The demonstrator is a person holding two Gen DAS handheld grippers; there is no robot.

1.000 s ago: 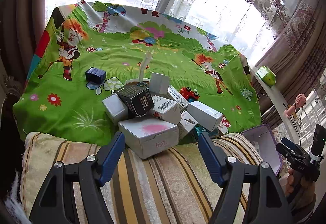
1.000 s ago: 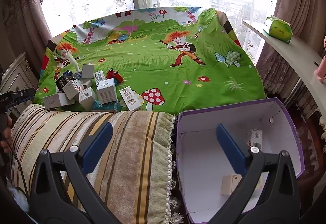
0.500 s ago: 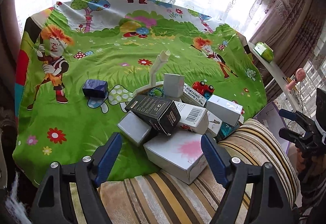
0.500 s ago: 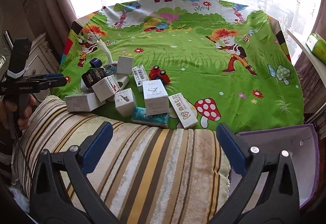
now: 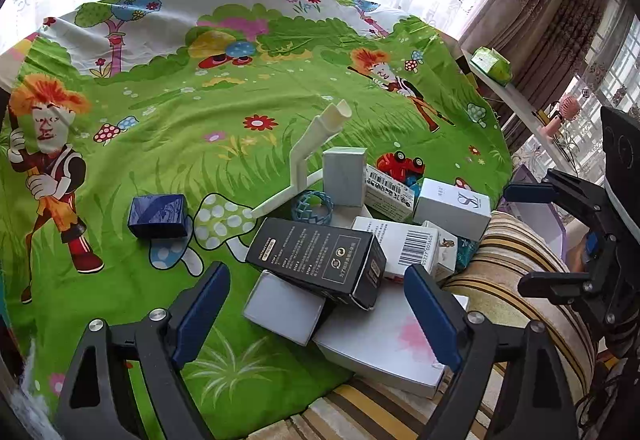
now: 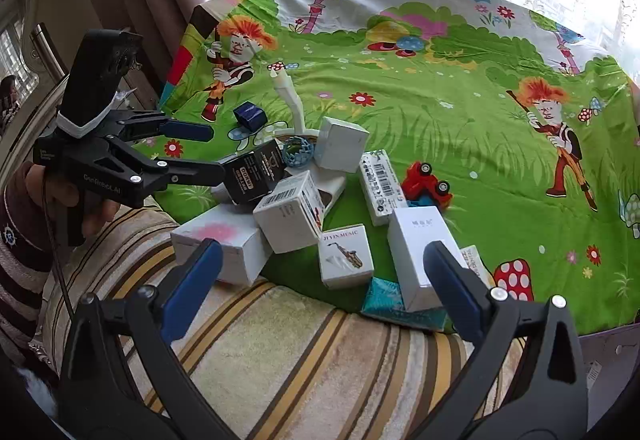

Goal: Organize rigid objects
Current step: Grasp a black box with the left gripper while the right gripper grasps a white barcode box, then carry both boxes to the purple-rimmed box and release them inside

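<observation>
Left gripper (image 5: 316, 304) is spread wide and empty, hovering over the near edge of the box pile. Right gripper (image 6: 320, 288) is also wide and empty, above the striped cushion (image 6: 304, 340), aimed at the pile's right side.

The pile sits on the green cartoon sheet (image 5: 208, 128), just beyond the cushion. The black box (image 5: 320, 260) lies tilted on top of a small white box (image 5: 280, 310) and a large white box with a pink smear (image 5: 384, 344).

Risks:
- Gripping the black box could drag or tip its supports, since it only leans on them.
- The barcode box (image 5: 400, 244) touches it and may slide.
- The large white box overhangs the cushion edge, so a nudge could roll it off.
- The blue lattice ring (image 5: 312, 206) and red toy car (image 5: 400, 164) sit close by and could be scattered.
- The two grippers are converging on the same pile, so a clash looks possible.
</observation>
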